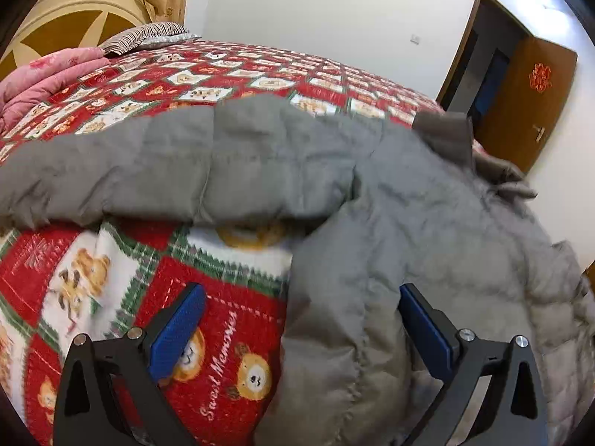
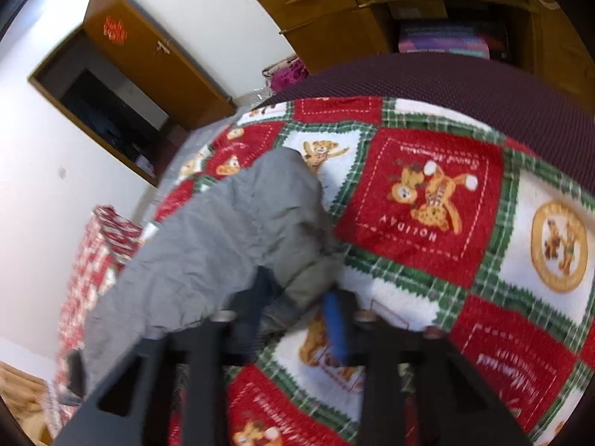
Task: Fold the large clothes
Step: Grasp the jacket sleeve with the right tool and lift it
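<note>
Puffy grey quilted jacket (image 1: 372, 193) spread on red teddy-print bedspread (image 1: 208, 334), sleeve out left. Left gripper (image 1: 301, 330) released over near hem; right gripper (image 2: 297, 304) clenched on sleeve cuff. Risk: slick padding slips, fold springs open

White walls (image 1: 316, 7), brown door (image 1: 520, 100), wooden cabinet (image 2: 334, 18)

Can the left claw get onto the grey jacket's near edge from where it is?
Probably yes: the left claw is open and the grey jacket edge already lies between its fingers, nothing covering it on the bedspread.
</note>
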Available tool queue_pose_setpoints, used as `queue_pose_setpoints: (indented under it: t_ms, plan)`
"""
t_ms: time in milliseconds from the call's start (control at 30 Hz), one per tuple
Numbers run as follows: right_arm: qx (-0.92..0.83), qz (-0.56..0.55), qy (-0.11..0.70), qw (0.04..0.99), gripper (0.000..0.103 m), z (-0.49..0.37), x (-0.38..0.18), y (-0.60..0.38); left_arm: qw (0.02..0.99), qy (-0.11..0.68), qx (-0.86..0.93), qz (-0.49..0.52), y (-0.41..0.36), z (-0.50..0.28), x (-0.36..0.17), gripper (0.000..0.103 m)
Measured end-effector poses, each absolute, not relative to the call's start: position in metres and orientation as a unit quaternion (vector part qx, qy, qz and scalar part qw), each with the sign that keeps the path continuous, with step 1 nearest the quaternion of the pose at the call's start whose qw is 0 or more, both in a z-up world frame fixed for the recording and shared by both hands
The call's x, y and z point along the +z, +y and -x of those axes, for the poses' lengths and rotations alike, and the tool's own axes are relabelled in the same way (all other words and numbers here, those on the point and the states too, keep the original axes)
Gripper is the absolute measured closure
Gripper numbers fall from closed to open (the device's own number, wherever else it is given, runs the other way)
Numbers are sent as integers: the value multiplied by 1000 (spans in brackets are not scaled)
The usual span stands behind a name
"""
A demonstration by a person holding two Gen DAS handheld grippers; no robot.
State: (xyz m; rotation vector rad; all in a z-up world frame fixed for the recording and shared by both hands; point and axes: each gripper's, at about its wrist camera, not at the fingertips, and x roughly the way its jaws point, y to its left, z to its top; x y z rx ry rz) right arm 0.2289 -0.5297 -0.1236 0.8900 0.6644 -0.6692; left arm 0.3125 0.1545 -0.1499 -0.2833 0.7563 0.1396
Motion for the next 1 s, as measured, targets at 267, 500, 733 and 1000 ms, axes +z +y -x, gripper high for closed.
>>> queue_pose_setpoints:
  t_ms: [267,500,733,1000]
  plan:
    - [-325,-312,301,841,92,-234,-77,-515,917,376,77,107,149,-316,-151,1]
    - [-256,-153,246,922,93,-259,34,-436,918,374,76,109,149,-316,-152,1]
    - [-112,-56,220,967,93,-311,93,-303,920,368,69,119,151,-315,-153,1]
    - [69,-5,254,965,93,-357,61,-143,923,355,55,139,156,-310,-153,1]
